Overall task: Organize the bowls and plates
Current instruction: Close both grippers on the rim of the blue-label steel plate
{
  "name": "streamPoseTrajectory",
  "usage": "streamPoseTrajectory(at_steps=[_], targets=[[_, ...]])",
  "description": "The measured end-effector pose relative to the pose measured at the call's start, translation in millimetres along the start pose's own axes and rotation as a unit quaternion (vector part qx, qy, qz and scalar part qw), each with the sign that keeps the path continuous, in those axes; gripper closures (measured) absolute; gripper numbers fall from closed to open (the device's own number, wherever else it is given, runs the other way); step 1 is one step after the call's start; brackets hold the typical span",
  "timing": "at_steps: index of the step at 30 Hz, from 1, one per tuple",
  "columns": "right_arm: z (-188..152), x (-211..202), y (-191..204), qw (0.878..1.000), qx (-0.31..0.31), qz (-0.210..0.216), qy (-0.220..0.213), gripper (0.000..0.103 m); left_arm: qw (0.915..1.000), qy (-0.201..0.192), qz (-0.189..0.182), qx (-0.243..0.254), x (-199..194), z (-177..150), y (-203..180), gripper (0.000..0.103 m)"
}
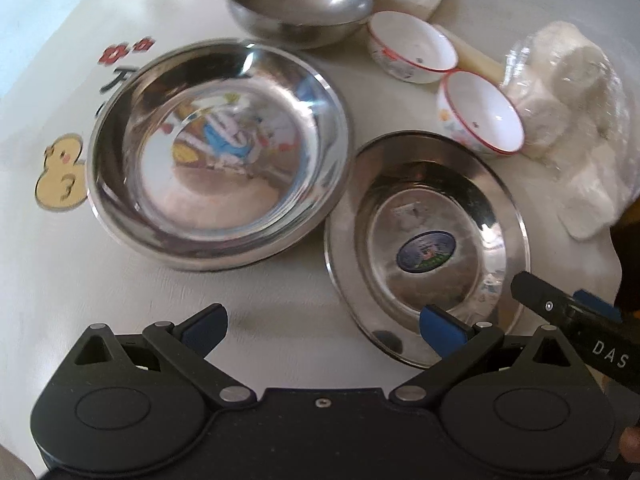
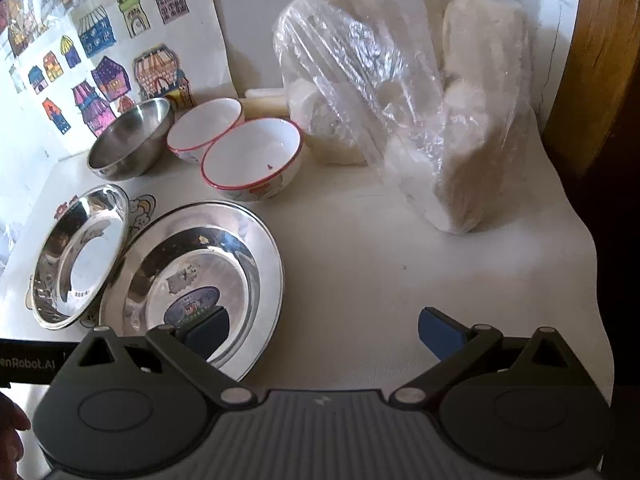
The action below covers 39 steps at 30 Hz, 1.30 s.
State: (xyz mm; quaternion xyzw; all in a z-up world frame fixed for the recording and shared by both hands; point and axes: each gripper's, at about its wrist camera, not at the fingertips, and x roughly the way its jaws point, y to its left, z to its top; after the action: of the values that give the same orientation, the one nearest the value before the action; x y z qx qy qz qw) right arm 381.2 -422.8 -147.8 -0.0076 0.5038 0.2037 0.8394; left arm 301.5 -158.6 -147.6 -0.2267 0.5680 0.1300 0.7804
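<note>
A steel plate with a blue sticker (image 1: 428,216) (image 2: 192,256) lies at the near right of the table. A larger, deeper steel plate (image 1: 216,152) (image 2: 76,256) lies to its left. Behind them stand a steel bowl (image 1: 300,4) (image 2: 132,140) and two white red-rimmed bowls (image 1: 412,50) (image 1: 480,112) (image 2: 204,124) (image 2: 252,156). My left gripper (image 1: 324,330) is open and empty, its right finger over the sticker plate's near rim. My right gripper (image 2: 324,332) is open and empty, its left finger over that plate's near right rim.
A clear plastic bag of white lumps (image 1: 568,104) (image 2: 420,100) lies at the back right. A cream block (image 2: 266,102) lies behind the white bowls. Coloured drawings (image 2: 108,52) stand against the back wall. The white table edge (image 2: 588,240) runs down the right.
</note>
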Motion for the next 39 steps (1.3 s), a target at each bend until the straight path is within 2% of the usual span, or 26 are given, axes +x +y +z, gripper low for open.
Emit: streamPoseTrajectory(at_steps=[6,14,19,24,26,27,33,39], targets=[[-1,4,2,1.000,0.009,0.004,0.007,0.022,1.0000,0.001,0.000,-0.007,0,0,1,0.007],[2,7,7,1.000,0.013,0.023,0.004,0.043,0.9998,-0.008,-0.016,-0.007,-2,5,-4,0.019],[3,10,9,0.999,0.021,0.035,0.005,0.057,0.9996,-0.013,-0.027,0.001,-3,7,-7,0.036],[1,12,10,0.998,0.029,0.053,0.008,0.075,0.9989,-0.013,-0.044,-0.002,-3,7,-7,0.065],[0,12,11,0.998,0.028,0.057,0.007,0.081,0.9987,-0.013,-0.049,-0.003,-3,7,-6,0.071],[0,12,11,0.998,0.029,0.059,0.007,0.082,0.9986,-0.012,-0.052,-0.004,-2,7,-5,0.075],[-3,8,10,0.998,0.036,0.055,0.009,0.083,0.9979,-0.010,-0.063,0.004,-3,5,-5,0.077],[-15,-6,6,0.998,0.044,0.050,0.007,0.083,0.9966,-0.007,-0.067,0.047,-8,4,-11,0.076]])
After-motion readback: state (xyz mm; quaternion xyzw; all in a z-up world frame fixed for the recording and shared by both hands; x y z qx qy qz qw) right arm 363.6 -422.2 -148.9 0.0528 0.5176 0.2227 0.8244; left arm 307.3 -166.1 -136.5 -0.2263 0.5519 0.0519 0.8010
